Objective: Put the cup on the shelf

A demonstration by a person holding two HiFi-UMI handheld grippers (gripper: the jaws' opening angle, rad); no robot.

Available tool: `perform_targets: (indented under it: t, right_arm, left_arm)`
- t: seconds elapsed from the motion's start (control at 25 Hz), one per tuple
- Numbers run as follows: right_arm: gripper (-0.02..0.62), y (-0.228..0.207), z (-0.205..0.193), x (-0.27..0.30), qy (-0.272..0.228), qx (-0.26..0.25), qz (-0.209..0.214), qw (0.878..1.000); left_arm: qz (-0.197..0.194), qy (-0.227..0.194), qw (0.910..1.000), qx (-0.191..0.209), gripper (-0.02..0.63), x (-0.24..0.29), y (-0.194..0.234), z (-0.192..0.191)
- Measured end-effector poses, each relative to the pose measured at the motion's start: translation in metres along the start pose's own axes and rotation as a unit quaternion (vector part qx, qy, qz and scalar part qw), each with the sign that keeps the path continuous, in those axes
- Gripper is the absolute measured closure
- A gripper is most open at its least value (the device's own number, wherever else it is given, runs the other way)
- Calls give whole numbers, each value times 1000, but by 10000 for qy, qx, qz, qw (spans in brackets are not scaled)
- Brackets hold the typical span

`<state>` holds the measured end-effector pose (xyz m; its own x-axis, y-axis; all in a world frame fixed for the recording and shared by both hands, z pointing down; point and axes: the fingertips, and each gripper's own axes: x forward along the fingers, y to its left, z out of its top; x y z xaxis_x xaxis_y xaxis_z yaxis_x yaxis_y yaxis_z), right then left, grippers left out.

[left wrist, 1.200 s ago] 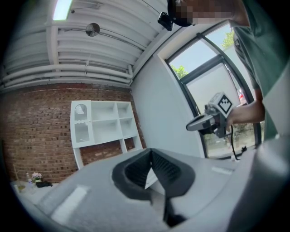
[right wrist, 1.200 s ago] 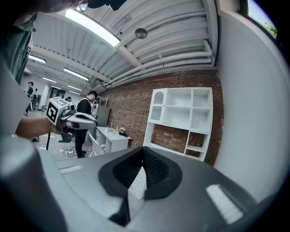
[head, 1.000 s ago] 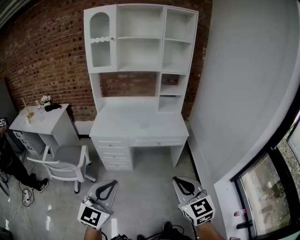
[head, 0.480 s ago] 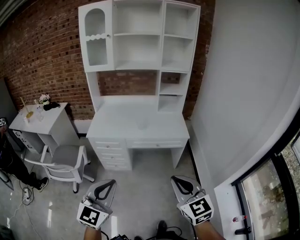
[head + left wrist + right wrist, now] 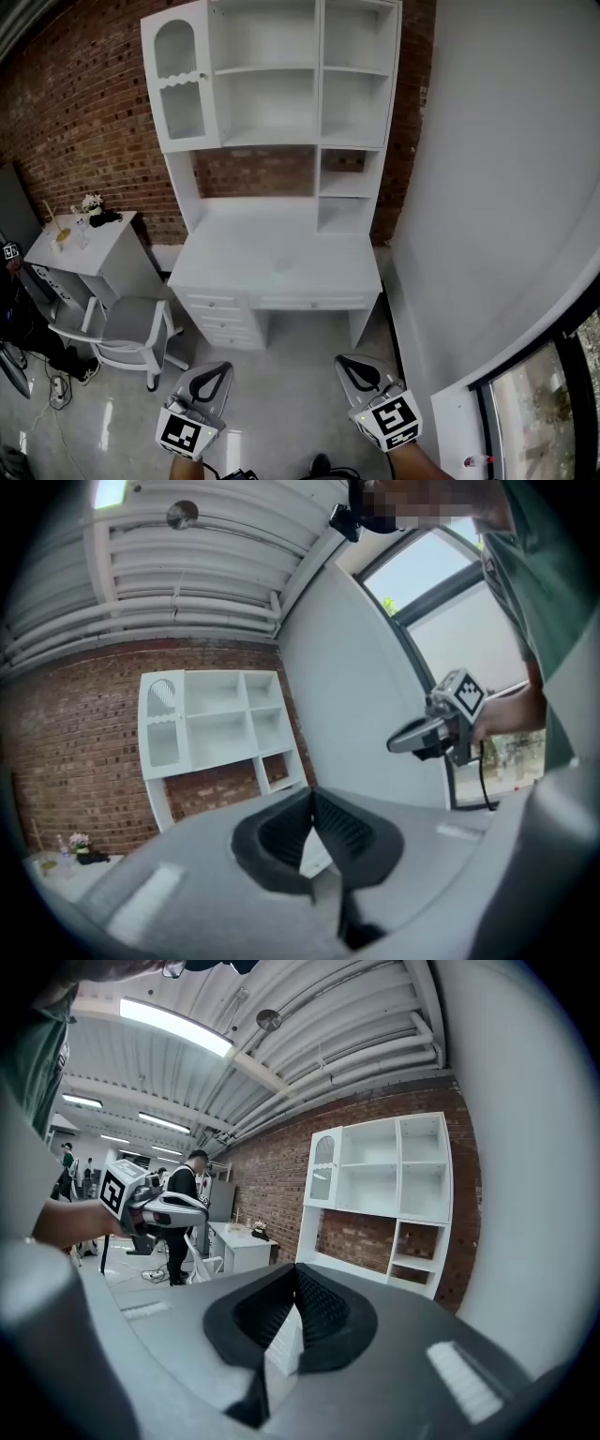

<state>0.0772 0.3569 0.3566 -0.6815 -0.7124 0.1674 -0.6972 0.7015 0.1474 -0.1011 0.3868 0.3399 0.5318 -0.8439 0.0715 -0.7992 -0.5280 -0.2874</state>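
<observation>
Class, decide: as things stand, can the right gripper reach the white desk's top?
Probably not yet. The right gripper hangs over the floor, well short of the white desk. Nothing stands between them, so a step closer should do.

We see a red brick wall [image 5: 75, 103] running behind a white desk [image 5: 281, 253]. The desk carries a tall white shelf unit [image 5: 272, 75] of open compartments, with one arched glass door [image 5: 178, 84] at its upper left. Drawers [image 5: 217, 314] sit under the desk's left side. To the right rises a plain white wall [image 5: 497, 169], with a dark-framed window [image 5: 562, 394] low at its far right. To the left stands a smaller white table [image 5: 80, 246] holding a small vase of flowers [image 5: 91, 201], and before it a grey-seated white chair [image 5: 131, 323]. The floor [image 5: 281, 384] is glossy grey. Overhead we find a white ribbed ceiling [image 5: 309, 1016] with pipes and long strip lights [image 5: 173, 1026].
</observation>
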Motion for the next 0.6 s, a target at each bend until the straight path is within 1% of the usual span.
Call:
perform_targets:
  t: [0.24,0.36,0.52,0.6]
  right_arm:
    - [591,-34,-6,8,-33,8,142,9999]
    - [591,-45,-8,11,-51,36,145,9999]
    - [591,-54,-11,20,-21,64,99,9999]
    - [591,-60,-10,25,2,91,31,10000]
  left_arm:
    - [141,209,9997,40,604,33,-2,-9]
    - [105,319,9994,74,604,46,-2,-14]
    - [60,279,9996,-8,604,60,5,-14]
    - [-27,228,9997,-35,604,69,9,-12]
